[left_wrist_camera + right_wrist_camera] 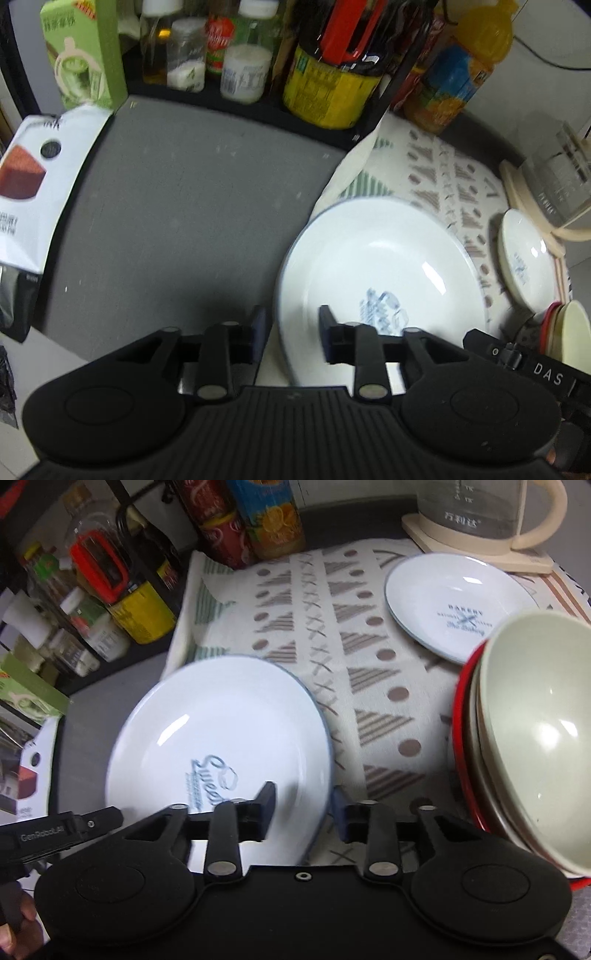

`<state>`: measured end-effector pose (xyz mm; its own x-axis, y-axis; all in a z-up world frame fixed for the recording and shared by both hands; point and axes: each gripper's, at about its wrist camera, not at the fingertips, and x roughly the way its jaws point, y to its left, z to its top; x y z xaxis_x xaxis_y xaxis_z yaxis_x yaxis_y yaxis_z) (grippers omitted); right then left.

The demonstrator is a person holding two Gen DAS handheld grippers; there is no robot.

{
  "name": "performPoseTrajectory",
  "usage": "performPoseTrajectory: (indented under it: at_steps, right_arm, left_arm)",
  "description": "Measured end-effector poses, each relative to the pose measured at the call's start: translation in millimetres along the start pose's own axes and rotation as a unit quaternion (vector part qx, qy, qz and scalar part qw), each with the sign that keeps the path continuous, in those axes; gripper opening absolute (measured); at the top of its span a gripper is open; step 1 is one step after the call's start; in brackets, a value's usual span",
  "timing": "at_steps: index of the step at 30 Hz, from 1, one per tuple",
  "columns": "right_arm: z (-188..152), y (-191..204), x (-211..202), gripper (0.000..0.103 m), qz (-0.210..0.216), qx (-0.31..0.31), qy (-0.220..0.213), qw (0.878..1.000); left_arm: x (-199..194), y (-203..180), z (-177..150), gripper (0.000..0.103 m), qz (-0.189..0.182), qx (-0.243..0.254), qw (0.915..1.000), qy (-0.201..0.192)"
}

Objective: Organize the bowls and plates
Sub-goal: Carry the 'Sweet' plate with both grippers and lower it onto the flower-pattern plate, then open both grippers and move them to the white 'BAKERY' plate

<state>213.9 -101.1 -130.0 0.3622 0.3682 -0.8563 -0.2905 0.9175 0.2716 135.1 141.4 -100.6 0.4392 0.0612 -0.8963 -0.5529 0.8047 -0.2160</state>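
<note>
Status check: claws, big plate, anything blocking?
Left claw and right claw both open, astride the big plate's near rim, not pinching. Plate half on patterned cloth. Small plate, stacked bowls to its right.

Both grippers tilted steeply downward, the left gripper point(293, 334) with its jaws parted at six o'clock of its view, the right gripper point(304, 814) likewise parted, its fingers point(267, 805) clear of any grip.
</note>
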Motion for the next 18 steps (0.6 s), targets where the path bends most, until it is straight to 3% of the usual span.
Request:
performPoseTrajectory:
  at_steps: [4, 7, 9, 18]
  right_arm:
    - [12.8, 6.3, -15.4, 0.057, 0.021, -0.013, -0.027, 0.999]
    - [24.9, 6.7, -26.6, 0.072, 0.038, -0.014, -0.050, 0.998]
    - [33.1, 5.1, -33.4, 0.081, 0.042, -0.010, -0.065, 0.997]
    - [62.7, -21.1, -56.2, 0.096, 0.034, 0.040, -0.114, 0.992]
  left_arm:
    - [-10.4, -16.7, 11.6, 0.065, 0.004, 0.017, 0.9995, -0.025]
    - [-15.8, -26.1, 19.8, 0.073, -0.003, 0.023, 0.9991, -0.037]
    - [-17.4, -32.6, 24.9, 0.076, -0.008, 0.025, 0.9988, -0.042]
    - [-15.0, -65.1, 45.0, 0.077, -0.023, 0.061, 0.9969, -0.045]
